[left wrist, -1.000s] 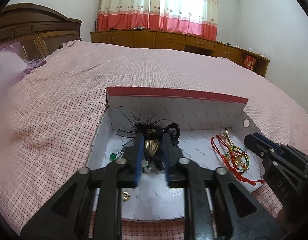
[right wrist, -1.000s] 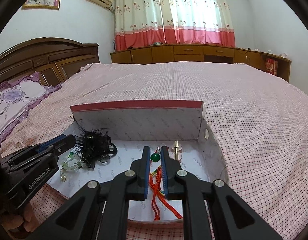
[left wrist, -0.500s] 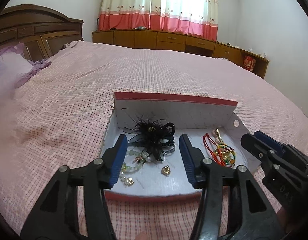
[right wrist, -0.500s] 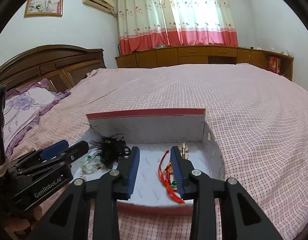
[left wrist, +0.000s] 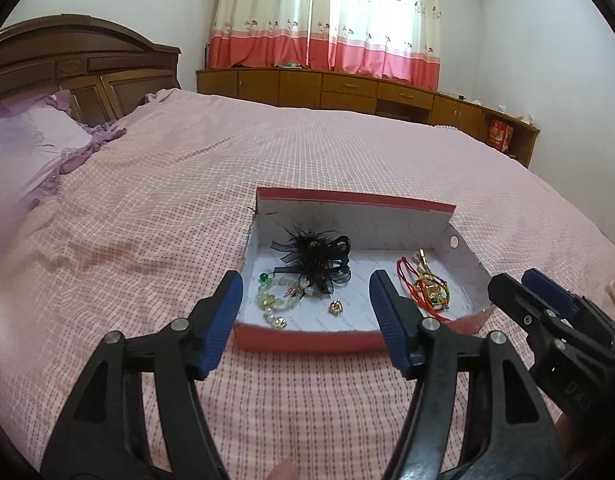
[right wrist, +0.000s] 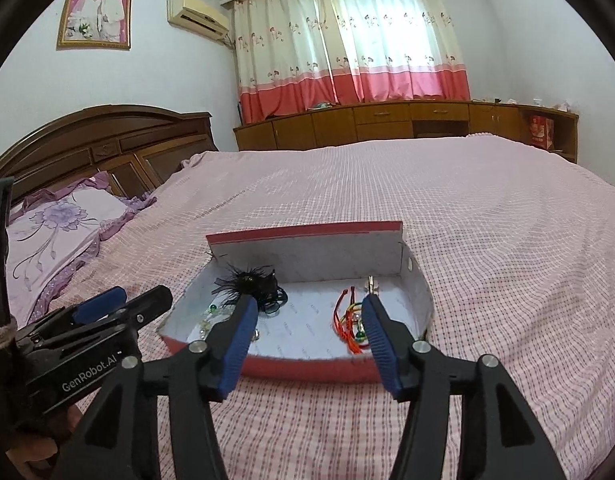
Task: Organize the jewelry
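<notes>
left tool (left wrist: 305,294): you're holding it above the near edge of the box, jaws opening, nothing between the blue pads (left wrist: 223,320).
right tool (right wrist: 305,326): you're holding it over the box's near edge too, jaws opening, nothing pinched; the red cords are showing just inside its right pad.
box (left wrist: 307,338): red outside, white inside, sitting on the bed (left wrist: 187,184) with its lid flap standing up at the far side.
black feather clip (left wrist: 317,258): lying in the left half of the box, toward the back wall.
bead bracelet (left wrist: 275,300): pale green and clear beads, lying in the left front part, touching the clip's ribbon.
gold charm (left wrist: 336,307): lying alone on the box floor, near the front, between bracelet and cords.
red cords (left wrist: 423,290): tangled with green and gold bits, lying in the right half of the box.
gold pin (left wrist: 421,258): resting just behind the cords, near the back right corner.
pillow (right wrist: 55,232): purple floral, lying at the headboard, well apart from the box.
</notes>
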